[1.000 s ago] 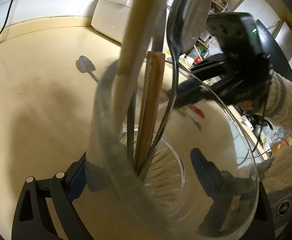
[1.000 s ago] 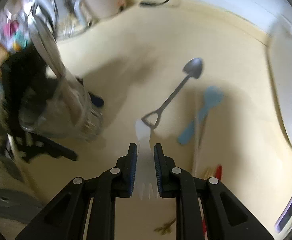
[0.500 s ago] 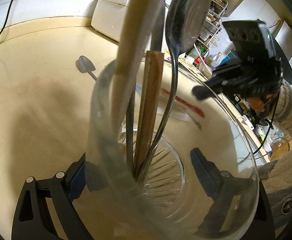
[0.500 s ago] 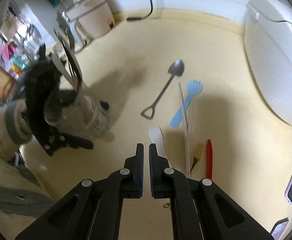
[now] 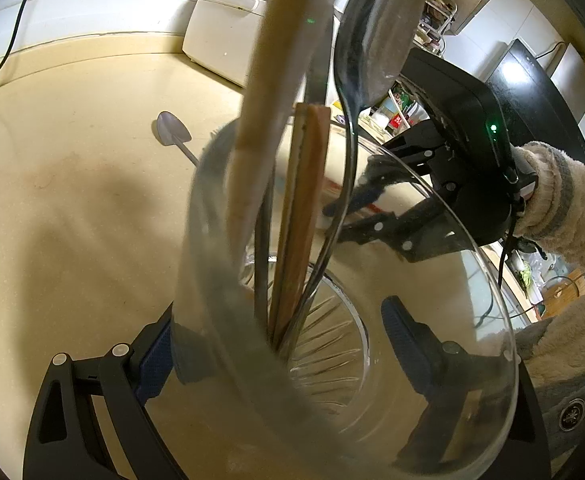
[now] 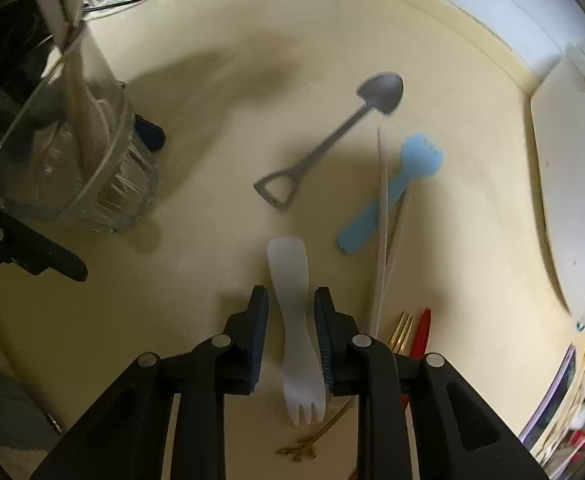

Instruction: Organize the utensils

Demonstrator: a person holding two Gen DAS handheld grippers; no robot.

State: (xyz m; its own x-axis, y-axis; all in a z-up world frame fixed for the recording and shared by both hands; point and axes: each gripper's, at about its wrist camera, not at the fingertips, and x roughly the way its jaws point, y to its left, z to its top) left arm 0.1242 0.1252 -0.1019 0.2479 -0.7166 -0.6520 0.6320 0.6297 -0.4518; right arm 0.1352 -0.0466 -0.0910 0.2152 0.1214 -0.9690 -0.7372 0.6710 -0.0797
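Cream-yellow desk [image 6: 220, 92] fills both views. On it a translucent white plastic spork [image 6: 294, 320] lies between the pads of the right hand-held gripper [image 6: 291, 340], whose jaws have just been opening and stand narrowly apart, not pressing it. It looks light, stiff and slick; its narrow waist seems the best hold. At ten o'clock the left hand-held gripper [image 5: 276, 360] clamps a clear ribbed glass jar [image 6: 64, 168]. Only the left view shows the jar's wooden sticks [image 5: 304, 200].
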